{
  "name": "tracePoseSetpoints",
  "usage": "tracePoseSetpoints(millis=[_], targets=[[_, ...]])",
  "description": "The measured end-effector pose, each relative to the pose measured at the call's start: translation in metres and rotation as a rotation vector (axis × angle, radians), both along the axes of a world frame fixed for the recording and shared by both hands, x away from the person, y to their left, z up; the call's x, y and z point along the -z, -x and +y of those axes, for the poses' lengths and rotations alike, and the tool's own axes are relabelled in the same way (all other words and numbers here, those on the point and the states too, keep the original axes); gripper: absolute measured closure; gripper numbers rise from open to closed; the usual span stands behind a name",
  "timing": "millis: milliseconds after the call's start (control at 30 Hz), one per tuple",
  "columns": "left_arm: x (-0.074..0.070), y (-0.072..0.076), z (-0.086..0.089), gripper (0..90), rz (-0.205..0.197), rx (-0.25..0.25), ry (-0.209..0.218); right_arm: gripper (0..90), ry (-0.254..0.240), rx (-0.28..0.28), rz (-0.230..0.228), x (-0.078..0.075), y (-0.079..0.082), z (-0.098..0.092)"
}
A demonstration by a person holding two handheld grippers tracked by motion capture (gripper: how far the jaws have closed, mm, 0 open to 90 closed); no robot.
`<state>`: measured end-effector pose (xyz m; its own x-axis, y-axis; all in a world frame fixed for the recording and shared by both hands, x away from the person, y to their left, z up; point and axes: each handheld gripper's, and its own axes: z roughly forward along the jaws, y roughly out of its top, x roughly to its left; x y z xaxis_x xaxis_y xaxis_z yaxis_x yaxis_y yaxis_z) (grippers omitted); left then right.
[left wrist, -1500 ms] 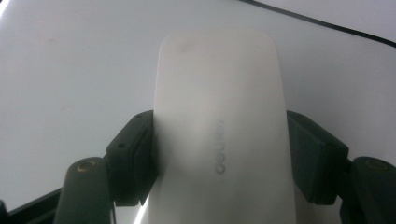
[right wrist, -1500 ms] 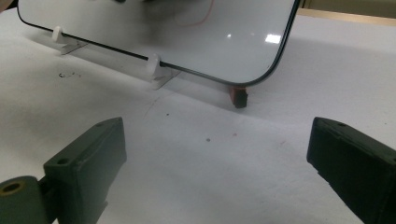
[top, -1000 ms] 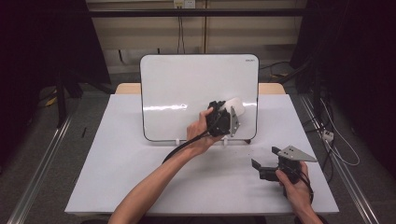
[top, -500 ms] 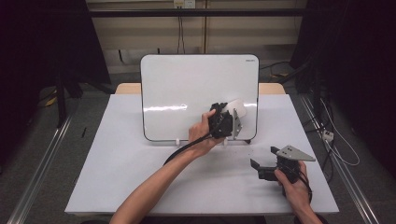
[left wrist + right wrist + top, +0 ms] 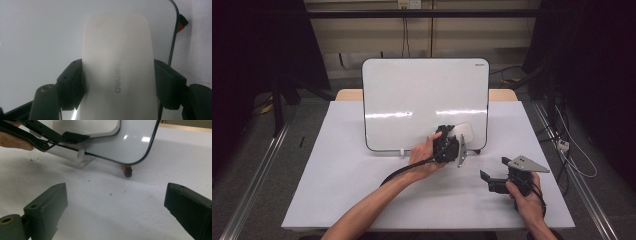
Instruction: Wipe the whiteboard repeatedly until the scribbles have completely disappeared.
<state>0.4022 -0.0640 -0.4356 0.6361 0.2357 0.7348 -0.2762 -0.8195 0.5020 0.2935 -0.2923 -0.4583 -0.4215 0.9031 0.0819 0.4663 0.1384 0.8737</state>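
Eraser (image 5: pixel 117 67) sits clamped in our left claw (image 5: pixel 460 141), jaws pinching both its sides, its flat face against the lower right of the whiteboard (image 5: pixel 422 95). Board stands upright on the desk (image 5: pixel 337 180). Our right claw (image 5: pixel 488 180) rests low over the desk, right of the board, well apart from the eraser, jaws spread wide with nothing between them.

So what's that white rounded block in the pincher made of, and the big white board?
The white rounded eraser block in the left gripper looks like smooth matte plastic: soft, even sheen, faint moulded lettering. The big white rounded-corner board looks glossy, perhaps coated metal or plastic: bright light streaks reflect off it, inside a thin dark rim.
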Motion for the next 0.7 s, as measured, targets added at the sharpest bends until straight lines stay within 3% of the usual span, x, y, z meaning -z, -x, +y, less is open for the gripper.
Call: tracePoseSetpoints(millis=[233, 333, 467, 700], targets=[[-0.022, -0.020, 0.016, 31.0, 0.035, -0.120, 0.129, 4.7, 0.001, 0.005, -0.003, -0.001, 0.001, -0.001], [-0.030, -0.027, 0.014, 31.0, 0.047, -0.139, 0.148, 4.7, 0.001, 0.000, -0.005, -0.001, 0.001, 0.000], [-0.029, -0.026, 0.005, 31.1, 0.025, -0.137, 0.140, 4.7, 0.001, 0.002, -0.003, -0.001, 0.000, 0.000], [-0.016, -0.013, -0.019, 31.0, -0.002, -0.073, 0.048, 4.5, 0.002, -0.004, -0.006, -0.001, -0.001, 0.002]])
